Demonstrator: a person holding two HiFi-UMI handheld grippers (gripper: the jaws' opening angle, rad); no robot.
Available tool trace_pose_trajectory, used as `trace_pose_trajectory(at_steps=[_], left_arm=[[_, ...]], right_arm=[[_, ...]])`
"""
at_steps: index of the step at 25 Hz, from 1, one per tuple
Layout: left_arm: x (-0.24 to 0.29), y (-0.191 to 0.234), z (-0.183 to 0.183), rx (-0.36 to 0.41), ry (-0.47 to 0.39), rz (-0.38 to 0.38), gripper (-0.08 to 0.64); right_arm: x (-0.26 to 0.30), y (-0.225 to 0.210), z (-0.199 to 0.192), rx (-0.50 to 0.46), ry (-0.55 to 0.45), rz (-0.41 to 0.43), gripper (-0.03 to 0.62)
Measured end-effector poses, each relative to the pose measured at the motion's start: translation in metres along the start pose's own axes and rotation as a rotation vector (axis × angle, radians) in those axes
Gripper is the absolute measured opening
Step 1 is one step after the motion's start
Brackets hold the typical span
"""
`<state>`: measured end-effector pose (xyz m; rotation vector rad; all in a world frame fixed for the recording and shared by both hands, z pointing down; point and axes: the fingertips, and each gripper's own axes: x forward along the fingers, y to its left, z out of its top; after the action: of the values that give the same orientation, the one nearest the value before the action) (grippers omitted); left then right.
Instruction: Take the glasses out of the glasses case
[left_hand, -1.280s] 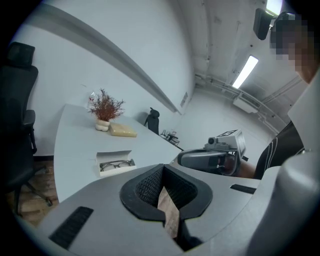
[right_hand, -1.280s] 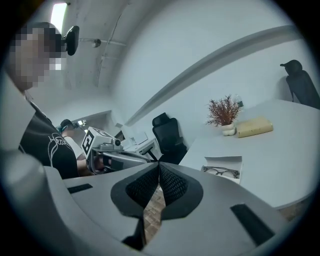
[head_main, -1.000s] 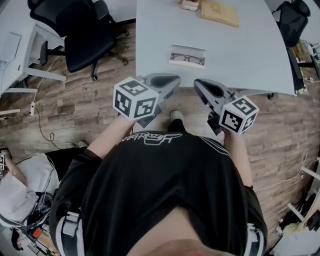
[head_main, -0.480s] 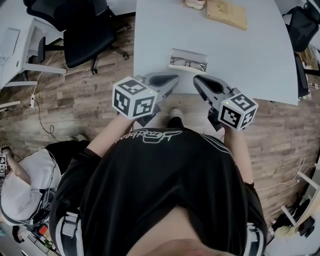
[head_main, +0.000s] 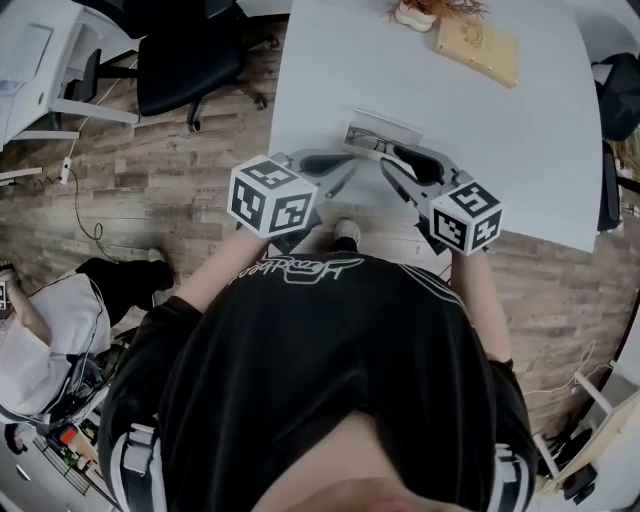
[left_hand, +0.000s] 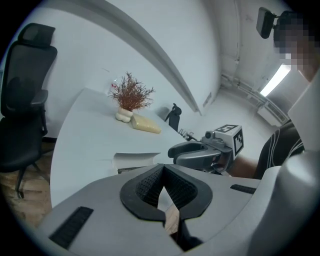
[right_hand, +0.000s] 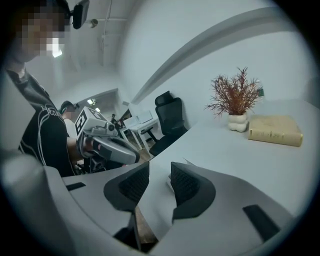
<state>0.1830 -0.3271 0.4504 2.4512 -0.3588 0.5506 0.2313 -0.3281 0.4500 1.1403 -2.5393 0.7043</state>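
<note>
Table (head_main: 520, 150) bare around glasses case (head_main: 383, 133) — book (head_main: 478, 48), plant (head_main: 420, 12) well beyond.

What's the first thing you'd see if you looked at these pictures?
The left gripper and right gripper, each with a black-and-white marker cube, reach over the near edge of the pale table. Right by their tips lies an open glasses case with the glasses inside.

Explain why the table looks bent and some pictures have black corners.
Head view: evenly lit and sharp, but the wide lens bows the table edge. Left gripper view: fisheye black border, a ceiling light glares, a mosaic patch was added afterwards. Right gripper view: same border; the plant is crisp.
</note>
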Motion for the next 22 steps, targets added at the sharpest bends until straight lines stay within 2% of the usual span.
trace_pose_trajectory(at_steps=[9,13,17,22], left_arm=[[0.007,0.019,0.007,-0.042,-0.023,0.069,0.008],[0.005,0.027,0.002,-0.067,-0.022,0.089,0.008],[0.005,0.035,-0.001,-0.089,-0.023,0.104,0.008],[0.003,0.039,0.000,-0.098,-0.049,0.114,0.008]], right_arm=[[0.031,-0.037,-0.031,-0.206,0.219,-0.017,0.104],[0.043,-0.047,-0.042,-0.229,0.277,-0.029,0.104],[0.054,-0.054,-0.048,-0.352,0.349,-0.057,0.104],[0.062,-0.060,-0.058,-0.434,0.414,-0.064,0.104]])
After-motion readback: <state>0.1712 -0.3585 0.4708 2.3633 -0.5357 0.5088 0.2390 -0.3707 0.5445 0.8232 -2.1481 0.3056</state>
